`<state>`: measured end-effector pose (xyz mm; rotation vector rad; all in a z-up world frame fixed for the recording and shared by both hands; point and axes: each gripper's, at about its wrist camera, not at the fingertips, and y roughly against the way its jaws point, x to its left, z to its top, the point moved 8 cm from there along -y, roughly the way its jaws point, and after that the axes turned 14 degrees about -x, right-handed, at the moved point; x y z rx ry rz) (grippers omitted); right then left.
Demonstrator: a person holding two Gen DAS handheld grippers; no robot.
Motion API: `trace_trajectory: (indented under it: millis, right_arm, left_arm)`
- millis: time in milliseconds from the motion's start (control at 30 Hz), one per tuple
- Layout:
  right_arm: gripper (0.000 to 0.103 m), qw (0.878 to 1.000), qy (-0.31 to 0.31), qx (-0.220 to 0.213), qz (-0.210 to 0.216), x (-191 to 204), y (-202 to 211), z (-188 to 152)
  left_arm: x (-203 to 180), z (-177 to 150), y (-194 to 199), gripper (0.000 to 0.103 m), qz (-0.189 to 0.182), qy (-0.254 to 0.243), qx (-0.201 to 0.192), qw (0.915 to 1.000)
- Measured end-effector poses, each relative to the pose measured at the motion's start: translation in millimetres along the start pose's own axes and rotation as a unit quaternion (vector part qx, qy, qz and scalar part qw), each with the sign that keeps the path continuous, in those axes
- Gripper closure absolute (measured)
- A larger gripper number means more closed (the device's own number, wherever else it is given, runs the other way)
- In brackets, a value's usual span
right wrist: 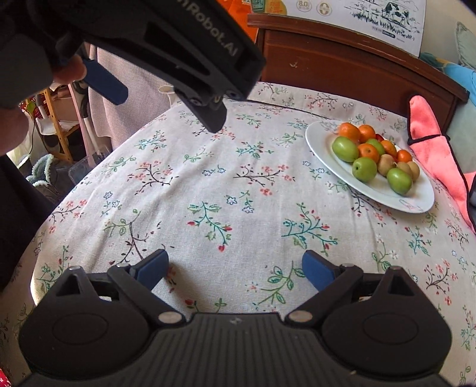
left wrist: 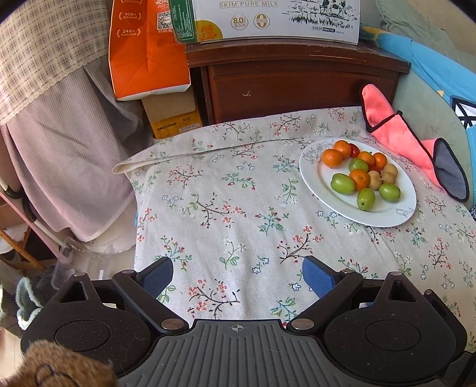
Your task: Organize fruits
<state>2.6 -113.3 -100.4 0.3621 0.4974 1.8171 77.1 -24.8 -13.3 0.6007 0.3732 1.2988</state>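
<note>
Resting on floral cloth (left wrist: pixel 226 184), glossy oval plate (left wrist: pixel 315 175).

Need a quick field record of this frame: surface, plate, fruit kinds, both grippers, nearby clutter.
surface: floral tablecloth
plate: white plate, far right on the cloth
fruit on plate: orange mandarins, green fruits, brown kiwis, one red fruit partly hidden
fruit off plate: none visible
left gripper: jaws open, nothing between them, over bare cloth
right gripper: jaws open, nothing between them, over bare cloth
beside plate: pink cloth
behind: wooden cabinet, milk carton on top
</note>
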Motion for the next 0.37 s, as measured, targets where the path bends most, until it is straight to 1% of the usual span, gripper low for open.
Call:
trace_trajectory:
  millis: [67,200,367]
  right_arm:
    - [0.001,1.0,0.002,-0.009,0.004,1.6,-2.2,-0.2]
    - [0.001,0.999,0.008,-0.035,0.011,3.7,-8.1,0.9]
    - [0.001,0.998,0.011,-0.062,0.03,6.8,-16.1,5.0]
  left_arm:
    - [-0.2,-0.1,-0.1,0.008,0.0,0.0,0.0,1.0]
    - [-1.2,-1.8,-1.0,0.008,-0.002,0.001,0.003,1.0]
    - [-1.5,-3.8,-3.4,0.008,-0.003,0.0,0.006,1.0]
